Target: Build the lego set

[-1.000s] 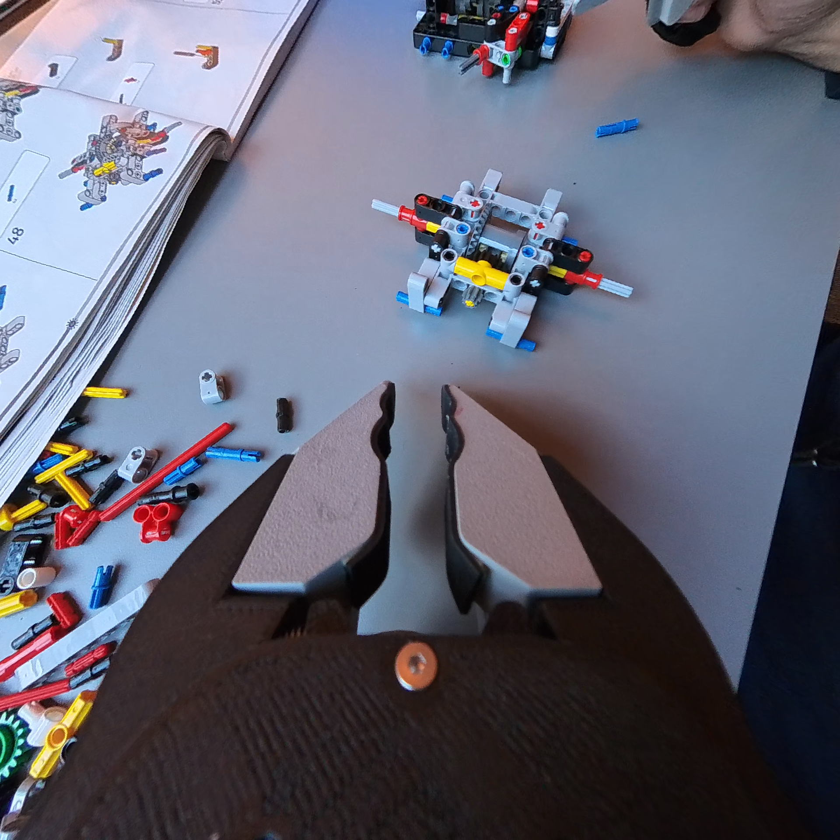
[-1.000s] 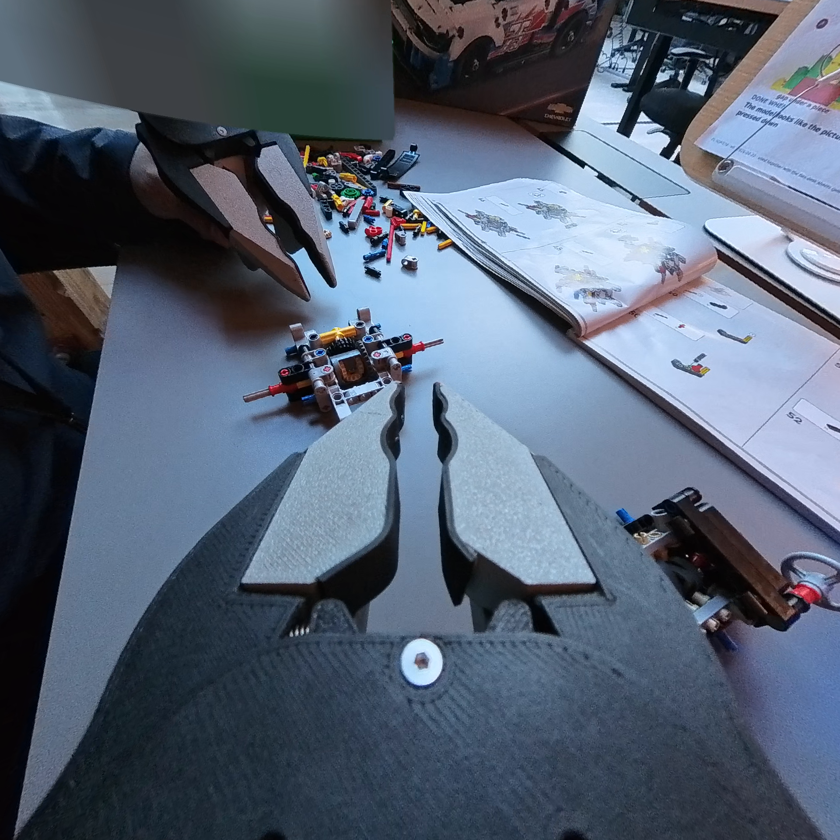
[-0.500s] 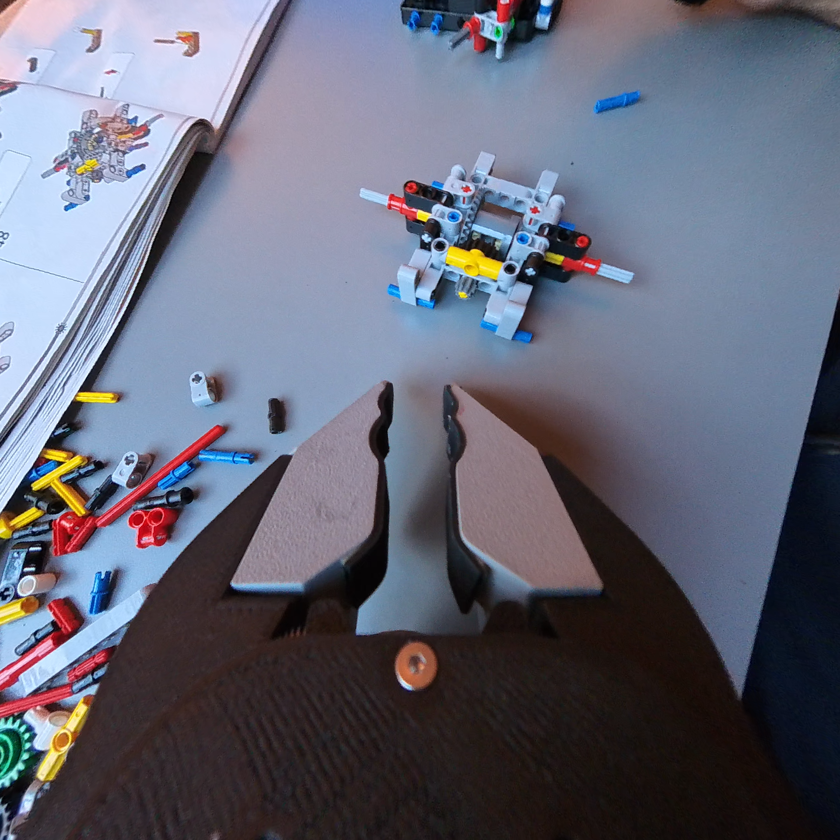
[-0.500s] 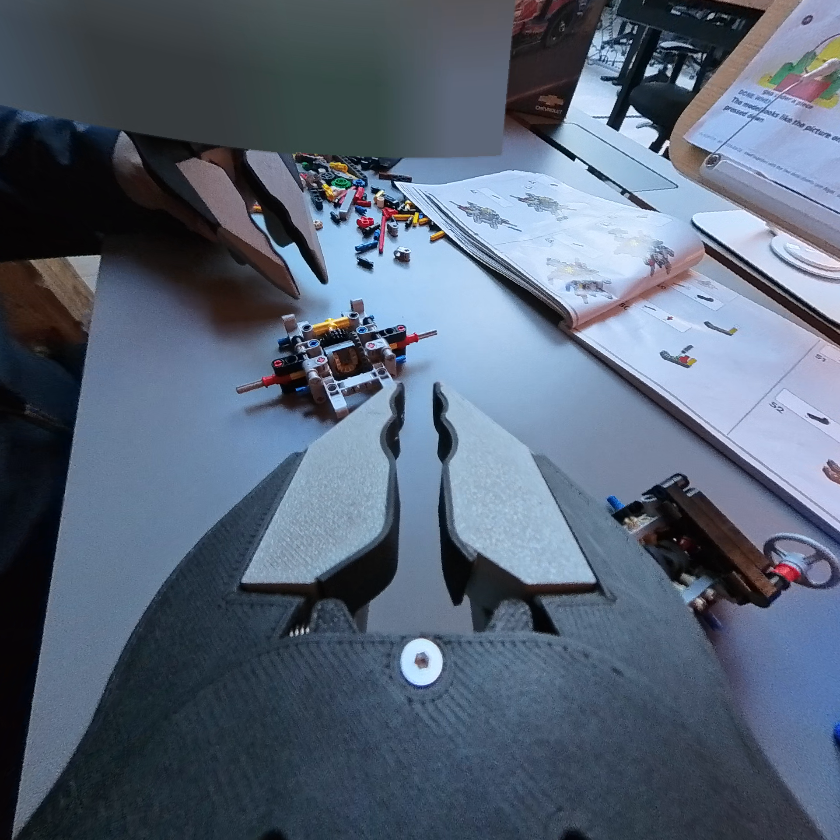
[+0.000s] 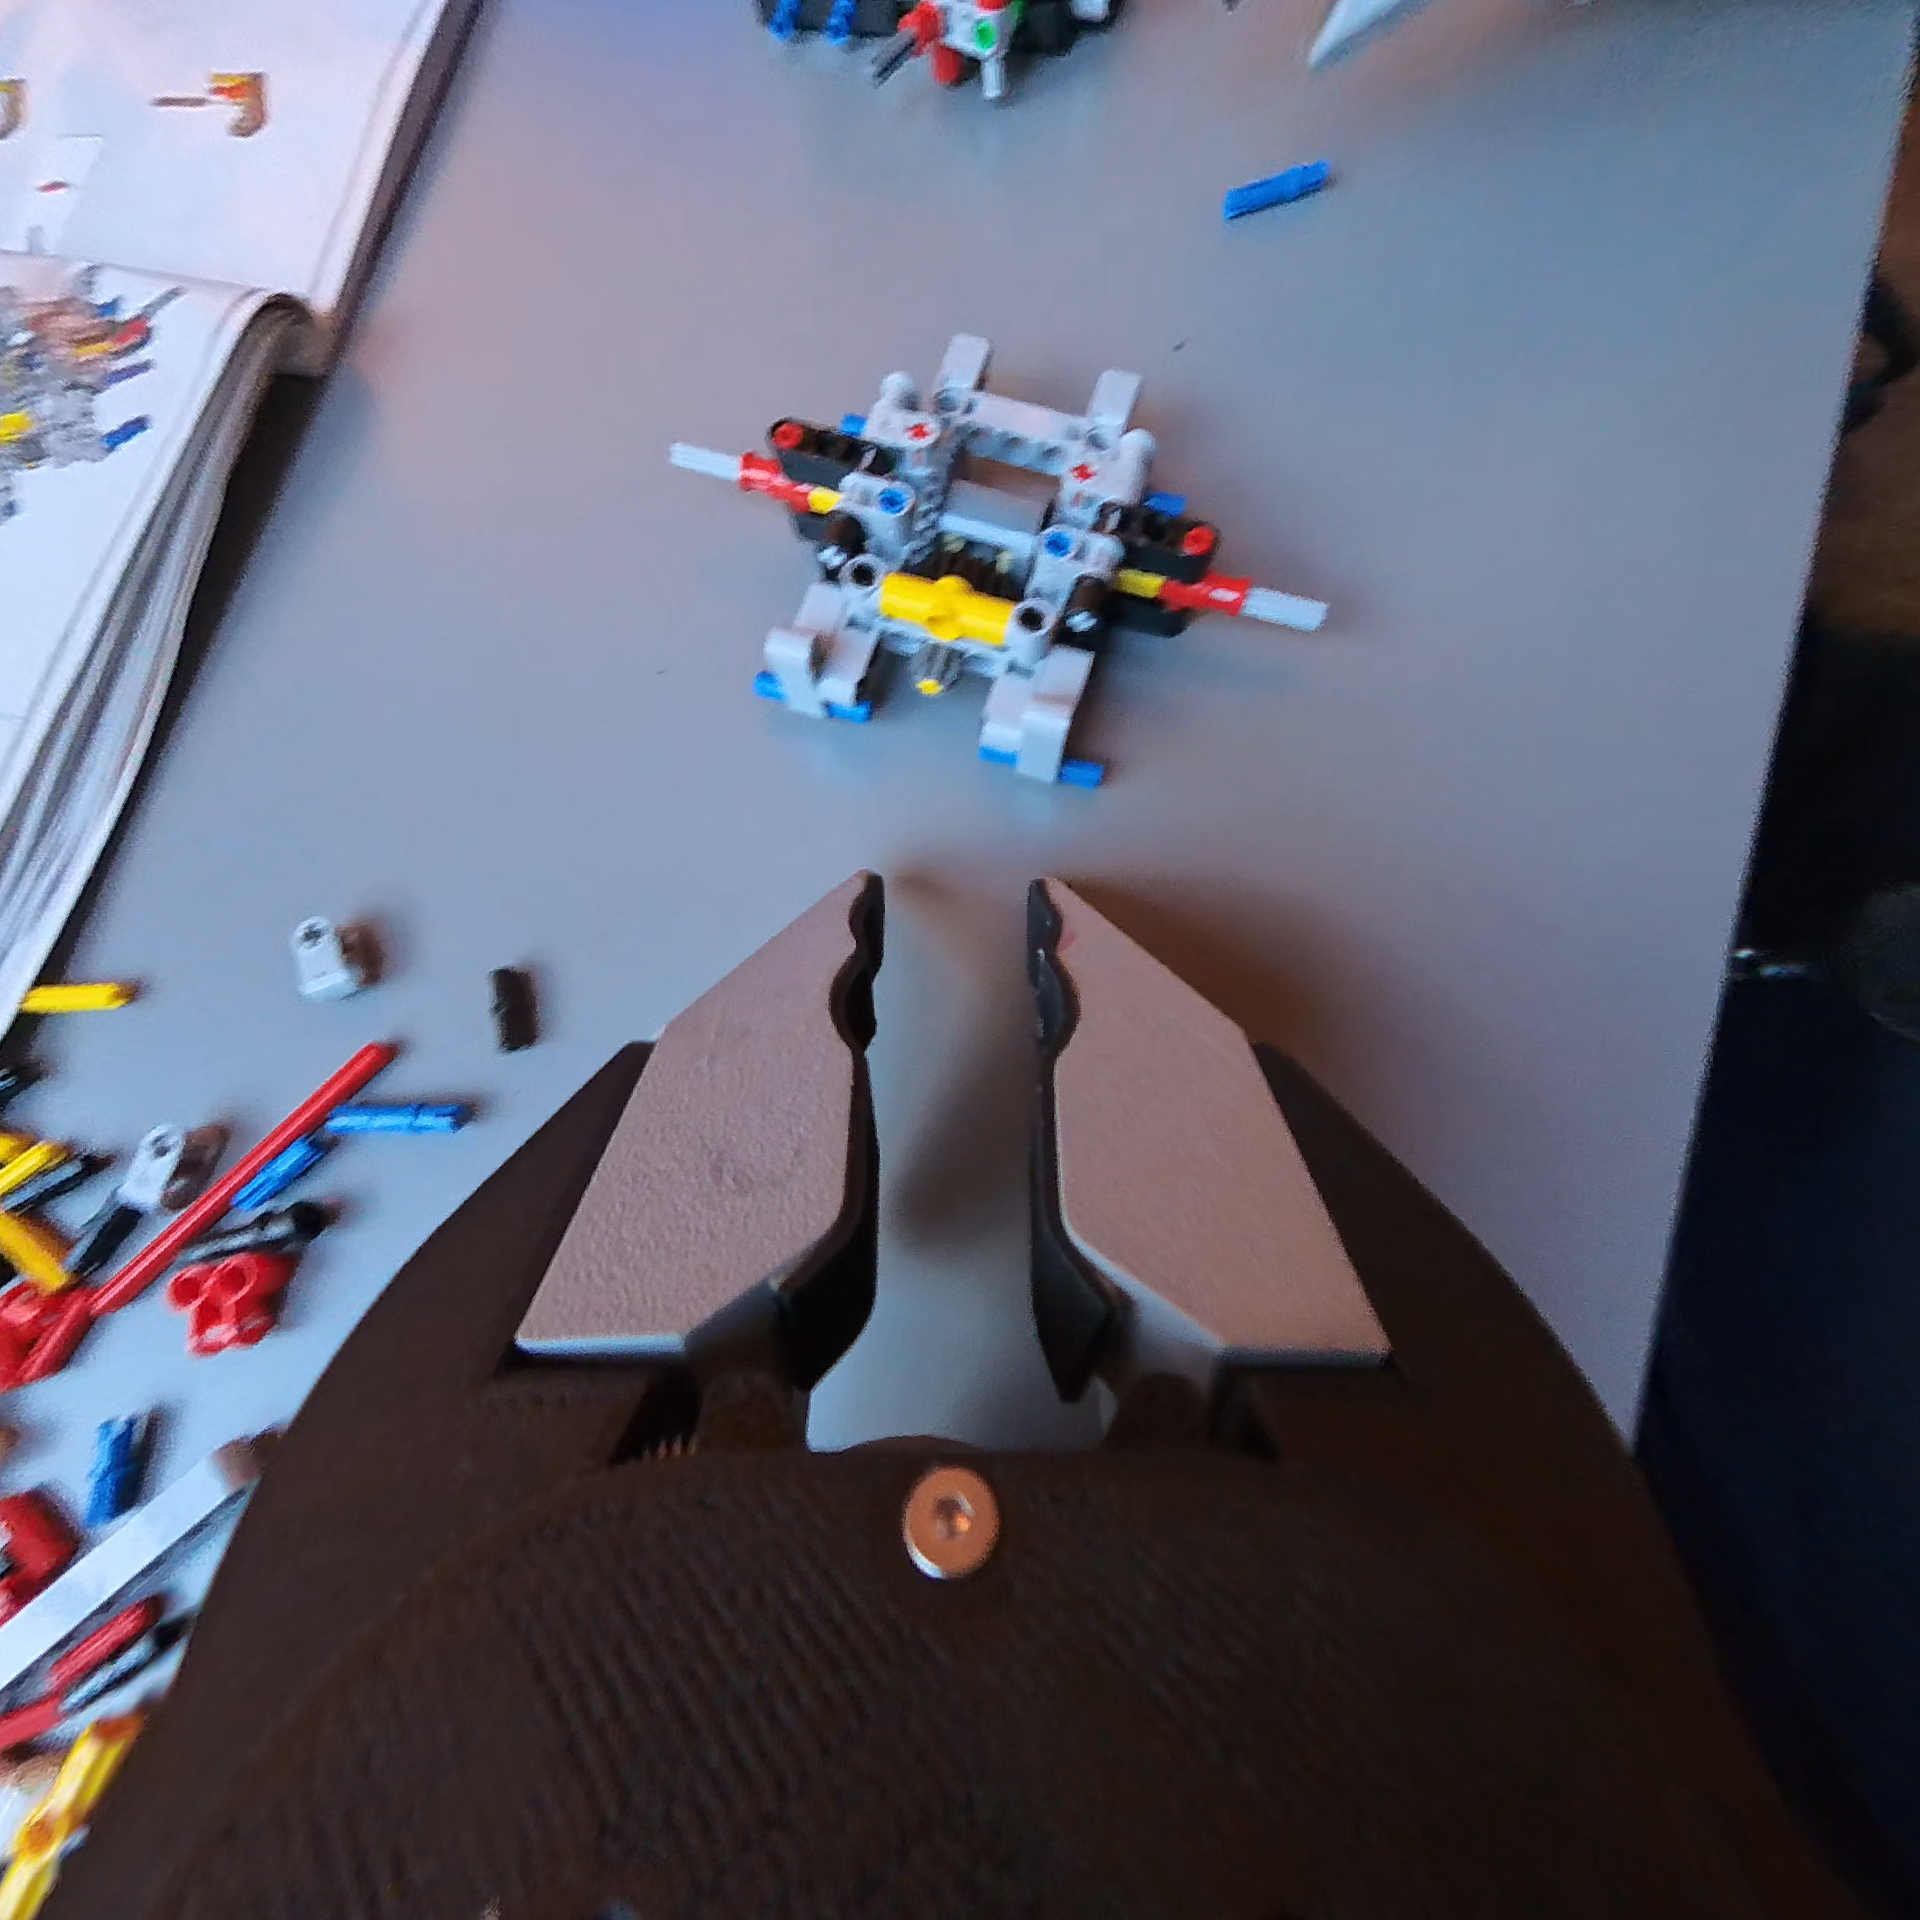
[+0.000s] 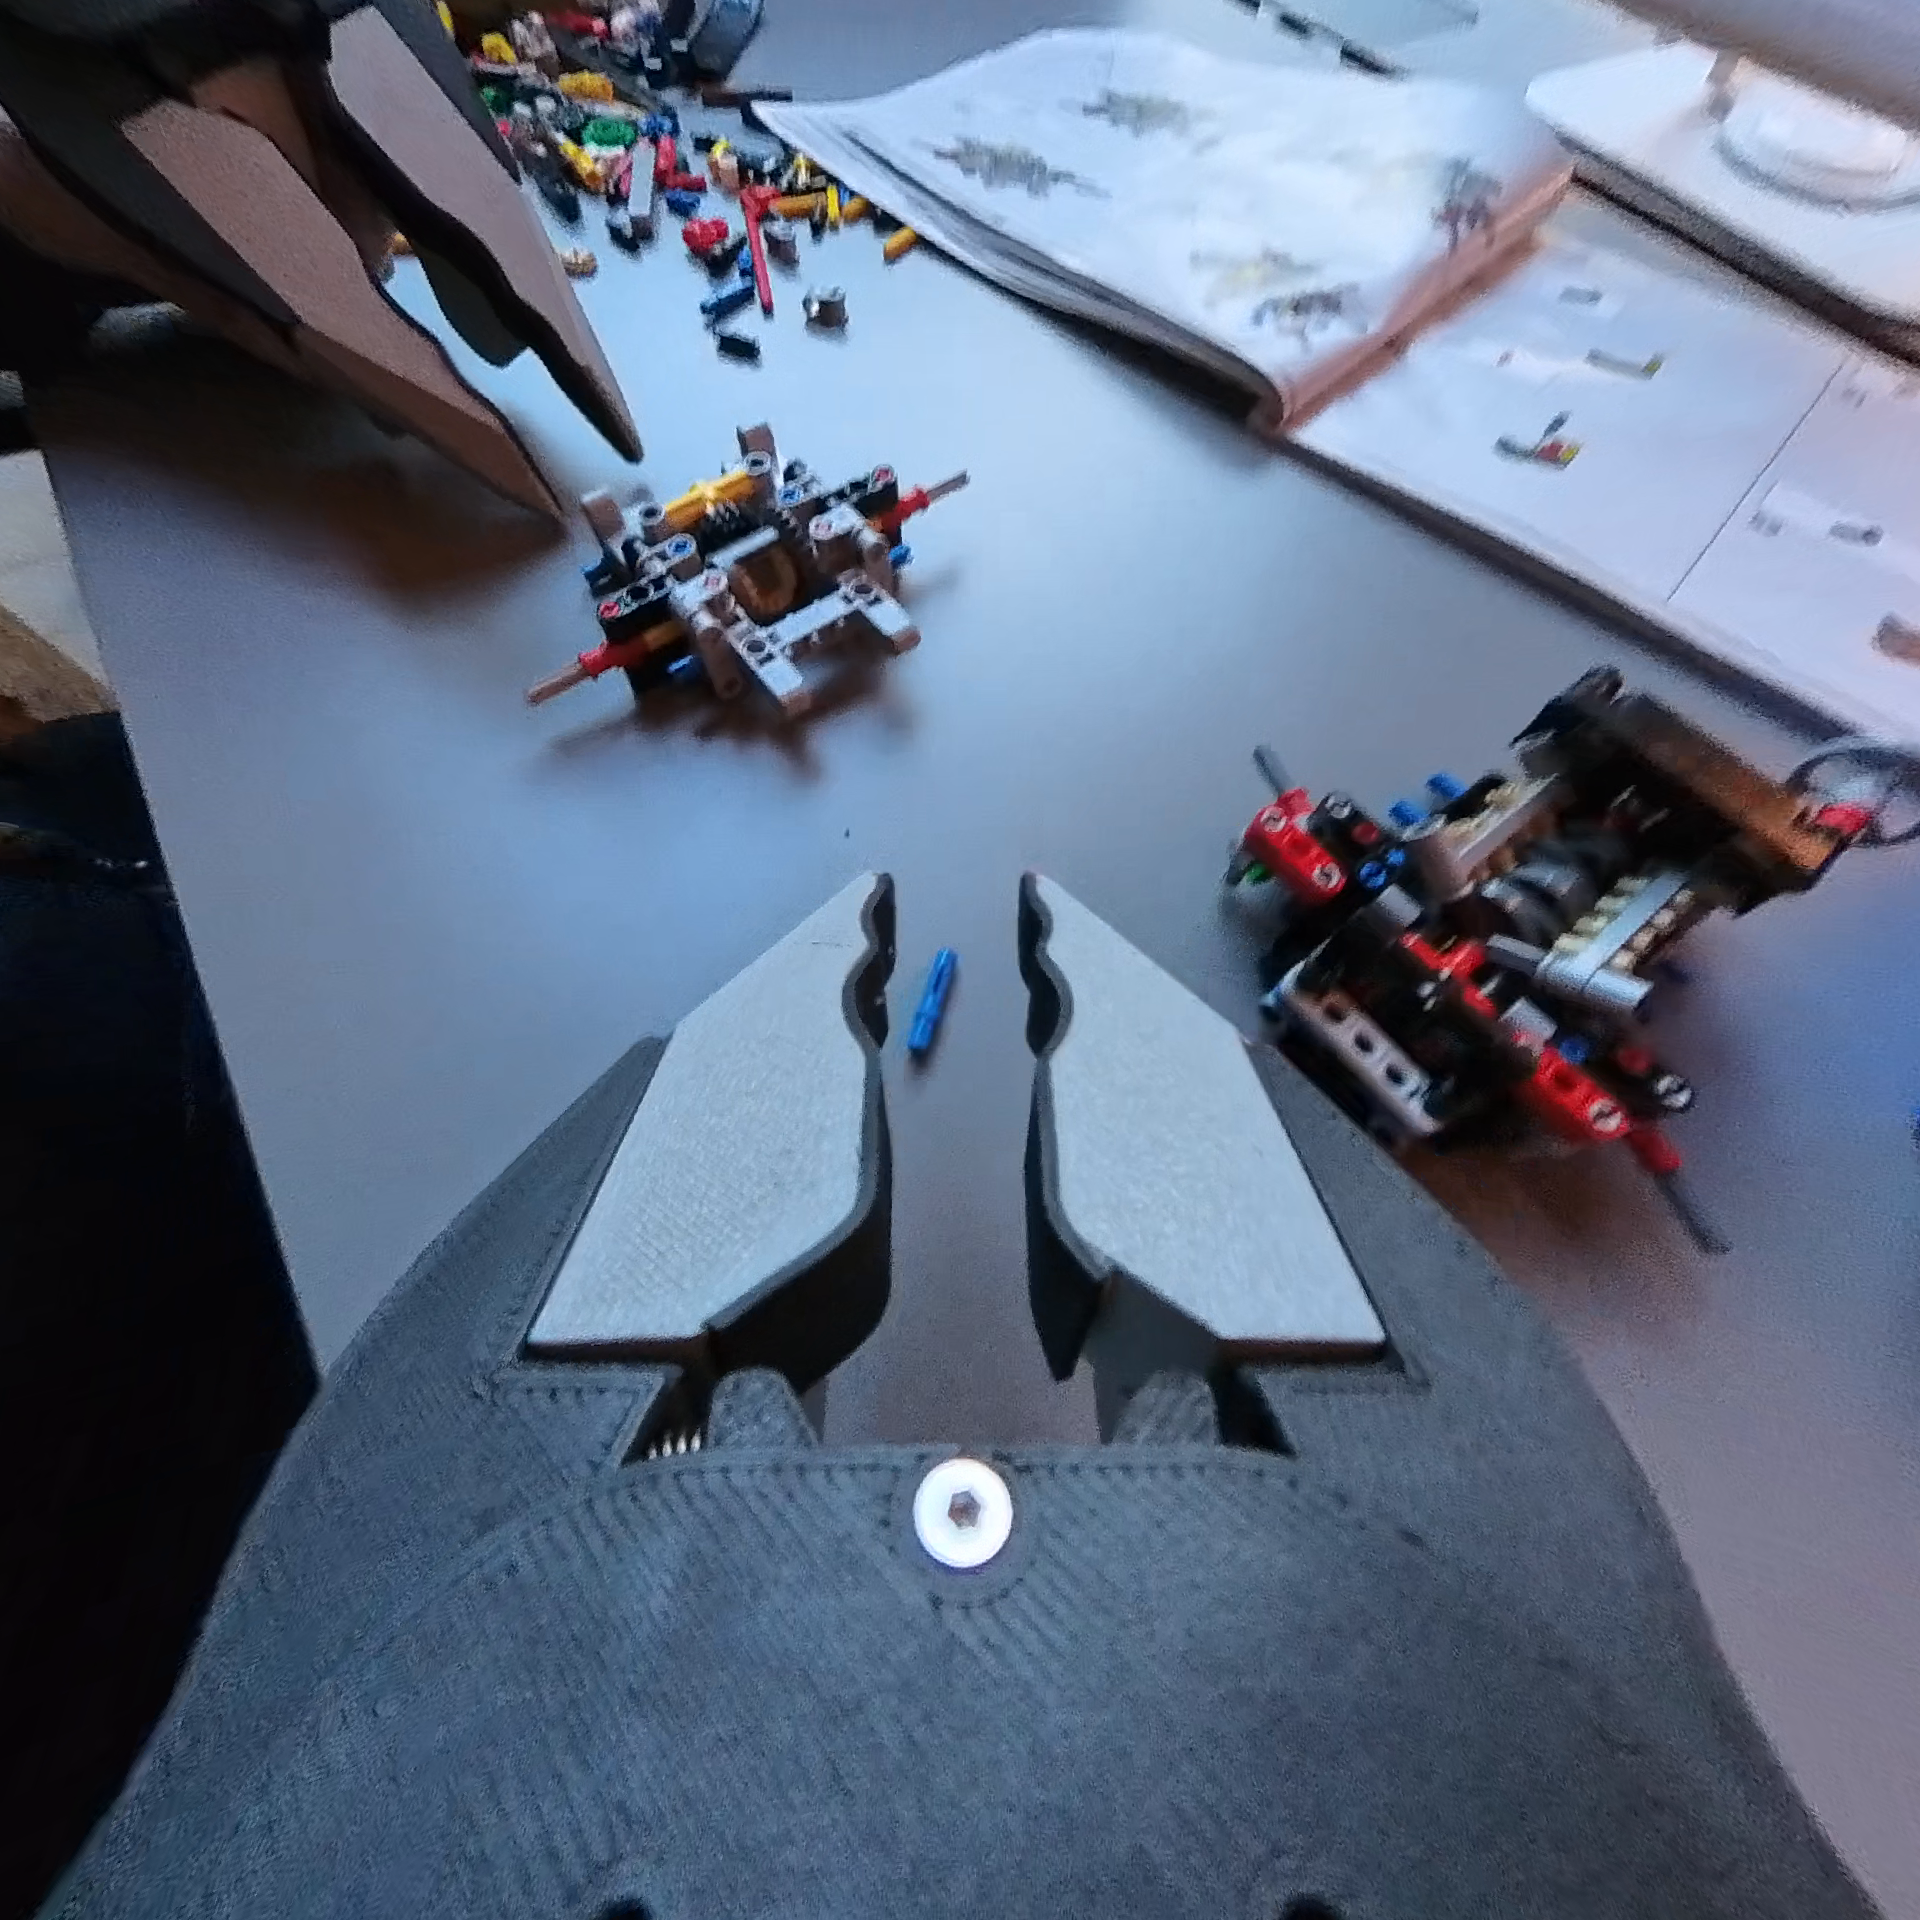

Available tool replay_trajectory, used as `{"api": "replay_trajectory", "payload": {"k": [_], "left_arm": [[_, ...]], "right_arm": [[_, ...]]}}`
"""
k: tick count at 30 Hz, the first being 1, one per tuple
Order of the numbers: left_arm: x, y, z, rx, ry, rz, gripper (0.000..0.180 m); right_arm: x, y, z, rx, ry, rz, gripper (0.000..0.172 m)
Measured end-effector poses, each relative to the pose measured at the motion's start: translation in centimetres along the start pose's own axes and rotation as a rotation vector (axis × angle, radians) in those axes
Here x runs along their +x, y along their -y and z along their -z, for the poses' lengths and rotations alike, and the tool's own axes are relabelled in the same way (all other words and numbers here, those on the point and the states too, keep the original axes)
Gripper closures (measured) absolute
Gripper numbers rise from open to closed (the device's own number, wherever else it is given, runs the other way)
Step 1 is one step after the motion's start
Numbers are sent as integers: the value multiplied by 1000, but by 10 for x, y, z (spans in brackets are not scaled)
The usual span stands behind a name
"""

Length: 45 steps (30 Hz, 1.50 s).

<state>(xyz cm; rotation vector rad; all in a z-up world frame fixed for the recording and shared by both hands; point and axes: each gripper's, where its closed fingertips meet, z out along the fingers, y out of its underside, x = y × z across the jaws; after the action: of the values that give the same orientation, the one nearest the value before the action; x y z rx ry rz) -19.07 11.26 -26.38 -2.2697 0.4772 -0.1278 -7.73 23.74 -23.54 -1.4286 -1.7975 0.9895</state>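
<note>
- The left gripper (image 5: 956, 914) is hovering with jaws spread and nothing between them; the grey brick assembly (image 5: 987, 561) is lying just ahead on the table (image 5: 1455, 520).
- The right gripper (image 6: 956, 914) is hovering, jaws spread; a small blue pin (image 6: 932, 1003) is lying between its fingers, untouched.
- A black-and-red brick model (image 6: 1507, 935) is sitting to its right.

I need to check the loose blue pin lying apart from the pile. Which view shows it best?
The right wrist view: the blue pin lies on the table between the right gripper's open fingers, untouched. The left wrist view shows it far off, blurred.
</note>
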Motion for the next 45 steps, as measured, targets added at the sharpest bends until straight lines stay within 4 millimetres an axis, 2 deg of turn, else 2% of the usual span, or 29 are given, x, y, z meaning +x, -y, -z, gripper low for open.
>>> {"api": "replay_trajectory", "payload": {"k": [6,12,15,17,20,22,27,34,37,41,45], "left_arm": [[10,15,-4,53,-71,62,153],[19,20,-15,12,-154,125,148],[19,22,-21,-3,-153,108,152],[20,24,-24,-5,-167,111,163],[23,31,-27,7,-200,175,164],[25,38,-25,33,-254,289,164],[19,57,-17,105,-389,568,165],[7,74,-8,236,-425,770,165],[6,77,-13,264,-390,786,165],[7,82,-20,284,-372,804,165],[0,81,-25,261,-193,643,165]], "right_arm": [[-2,-14,8,-46,14,-91,149],[-6,-32,-5,-188,38,-93,146],[-7,-31,-8,-189,35,-80,154],[-7,-32,-8,-194,46,-85,170],[-8,-31,-8,-193,60,-90,170],[-7,-31,-9,-192,54,-86,170],[-16,-21,-8,-141,80,-73,171],[-51,14,-5,-22,223,-149,171],[-63,28,-6,18,274,-200,171],[-70,33,-10,36,306,-257,171],[-69,32,-9,71,344,-317,171]]}}
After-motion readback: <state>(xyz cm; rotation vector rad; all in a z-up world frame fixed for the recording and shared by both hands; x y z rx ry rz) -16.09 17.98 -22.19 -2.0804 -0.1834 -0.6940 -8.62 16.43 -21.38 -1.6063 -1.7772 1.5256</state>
